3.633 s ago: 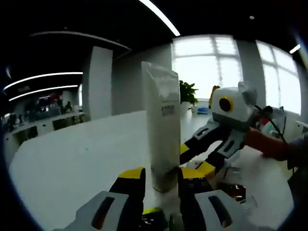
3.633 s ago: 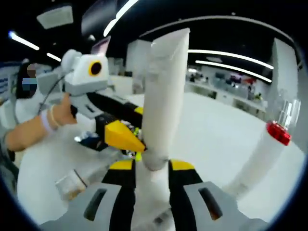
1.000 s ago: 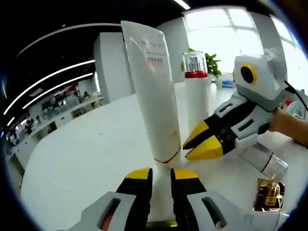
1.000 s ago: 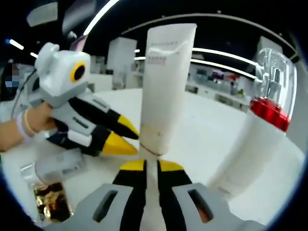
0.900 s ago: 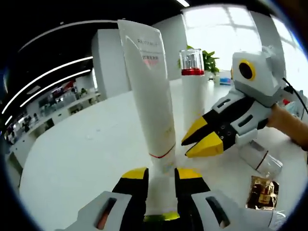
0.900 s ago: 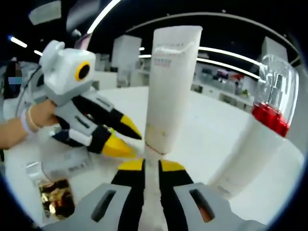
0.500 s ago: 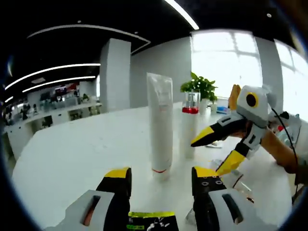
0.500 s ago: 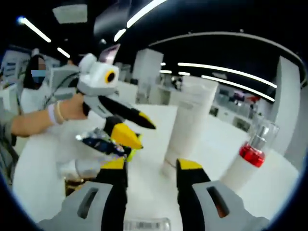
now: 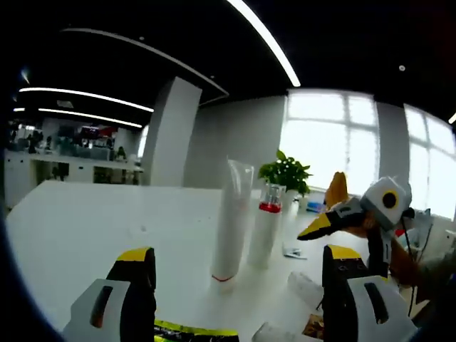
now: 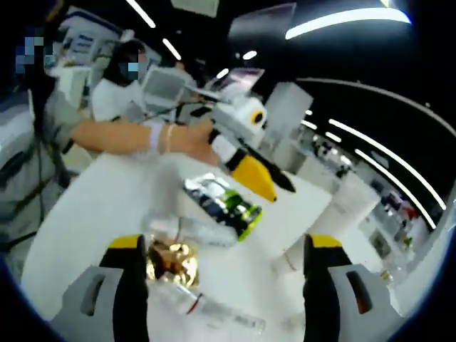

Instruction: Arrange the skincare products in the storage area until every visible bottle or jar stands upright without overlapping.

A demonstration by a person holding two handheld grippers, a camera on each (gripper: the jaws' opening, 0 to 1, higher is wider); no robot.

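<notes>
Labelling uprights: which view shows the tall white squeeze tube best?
The left gripper view: the tall white squeeze tube stands whole and upright on its cap beside the red-collared white pump bottle. The right gripper view catches it blurred at the right side.

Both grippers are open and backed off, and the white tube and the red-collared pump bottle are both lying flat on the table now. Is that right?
Not quite. The left gripper view shows the white tube and the red-collared pump bottle standing upright side by side on the table, not lying flat. The rest holds: the left gripper and the right gripper are both open, holding nothing.
</notes>
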